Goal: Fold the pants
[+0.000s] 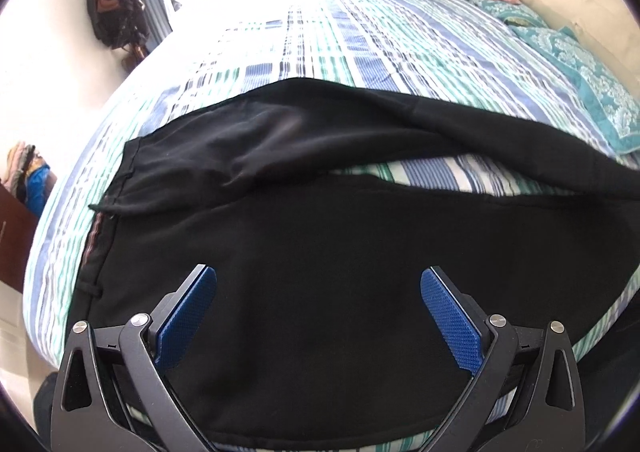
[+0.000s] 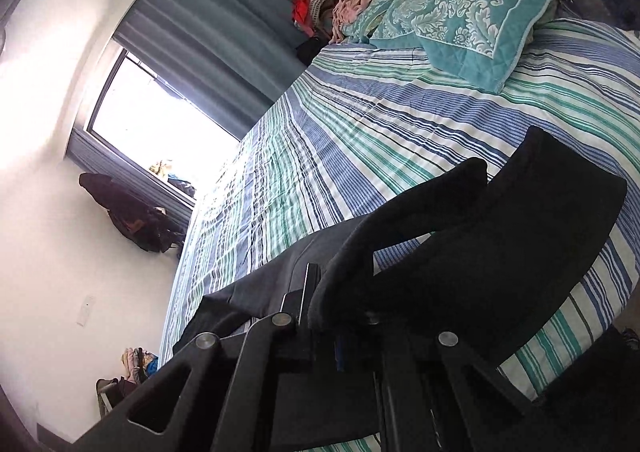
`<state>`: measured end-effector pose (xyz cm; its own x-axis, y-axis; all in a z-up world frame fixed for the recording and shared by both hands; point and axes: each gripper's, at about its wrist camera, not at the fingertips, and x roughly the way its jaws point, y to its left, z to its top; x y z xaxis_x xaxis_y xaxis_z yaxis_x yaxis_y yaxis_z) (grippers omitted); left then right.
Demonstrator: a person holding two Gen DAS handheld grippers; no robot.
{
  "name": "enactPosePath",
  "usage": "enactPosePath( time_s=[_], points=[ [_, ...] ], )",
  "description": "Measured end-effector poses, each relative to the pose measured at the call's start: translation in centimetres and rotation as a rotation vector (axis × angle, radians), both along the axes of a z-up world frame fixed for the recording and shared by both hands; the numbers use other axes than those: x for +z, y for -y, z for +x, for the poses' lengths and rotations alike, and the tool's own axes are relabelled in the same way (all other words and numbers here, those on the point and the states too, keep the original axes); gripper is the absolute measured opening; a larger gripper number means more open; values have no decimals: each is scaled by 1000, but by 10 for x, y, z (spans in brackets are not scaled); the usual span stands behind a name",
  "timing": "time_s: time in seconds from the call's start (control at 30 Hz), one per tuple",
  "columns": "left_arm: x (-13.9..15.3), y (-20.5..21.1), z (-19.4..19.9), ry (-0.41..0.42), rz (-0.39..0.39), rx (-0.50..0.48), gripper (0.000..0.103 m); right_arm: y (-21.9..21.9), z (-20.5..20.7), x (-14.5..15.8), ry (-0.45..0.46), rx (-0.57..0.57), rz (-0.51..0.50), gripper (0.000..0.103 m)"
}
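Black pants (image 1: 320, 252) on striped bed (image 1: 360, 35); left gripper (image 1: 318, 312) hovers level, jaws spread; right gripper (image 2: 340, 316), tilted, pinches raised leg fabric.

free: striped sheet (image 1: 360, 31) | obstacle: teal pillows (image 2: 472, 11) at headboard
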<state>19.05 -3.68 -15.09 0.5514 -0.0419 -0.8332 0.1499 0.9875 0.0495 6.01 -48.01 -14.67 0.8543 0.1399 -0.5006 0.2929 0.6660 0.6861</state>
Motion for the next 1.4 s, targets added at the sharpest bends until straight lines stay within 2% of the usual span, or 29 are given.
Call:
enactPosePath(
  time_s=[0.13, 0.23, 0.3, 0.43, 0.57, 0.77, 0.8, 0.83, 0.87, 0.9, 0.93, 1.0, 1.07, 1.17, 1.27, 1.33, 1.4],
  points=[
    [14, -18, 70, -83, -198, 71, 102, -2, -4, 11, 35, 23, 13, 6],
    [15, -31, 116, -124, -292, 129, 102, -5, -7, 21, 64, 39, 19, 6],
    [8, -32, 144, -157, -324, 152, 102, -9, -8, 28, 77, 58, 20, 6],
    [-20, -28, 190, -241, -334, 236, 102, -13, -16, 37, 115, 99, 38, 6],
    [-49, -36, 220, -322, -429, 348, 102, -9, -31, 42, 152, 106, 79, 6],
    [-62, -50, 235, -319, -529, 448, 100, 2, -48, 46, 178, 134, 124, 6],
    [-60, -54, 235, -308, -540, 457, 91, 4, -51, 46, 184, 141, 136, 6],
    [-59, -59, 234, -295, -552, 463, 82, 7, -53, 46, 187, 147, 144, 6],
    [-59, -64, 233, -291, -575, 462, 55, 9, -54, 46, 188, 153, 147, 6],
    [-61, -69, 233, -297, -601, 457, 20, 11, -55, 46, 191, 158, 146, 6],
    [-63, -75, 231, -311, -626, 453, 5, 13, -55, 45, 189, 166, 139, 6],
    [-57, -85, 224, -299, -684, 448, 6, 17, -53, 44, 161, 161, 104, 6],
    [-34, -91, 213, -246, -719, 408, 6, 24, -46, 41, 144, 152, 96, 6],
    [21, -96, 183, -122, -673, 324, 6, 45, -26, 44, 135, 148, 61, 6],
    [72, -107, 115, 34, -628, 251, 7, 66, -6, 63, 185, 162, 18, 6],
    [78, -112, 61, 73, -590, 233, 8, 78, 4, 69, 181, 174, -35, 6],
    [58, -111, 11, 37, -562, 243, 9, 91, 13, 54, 88, 174, -49, 6]
  ],
)
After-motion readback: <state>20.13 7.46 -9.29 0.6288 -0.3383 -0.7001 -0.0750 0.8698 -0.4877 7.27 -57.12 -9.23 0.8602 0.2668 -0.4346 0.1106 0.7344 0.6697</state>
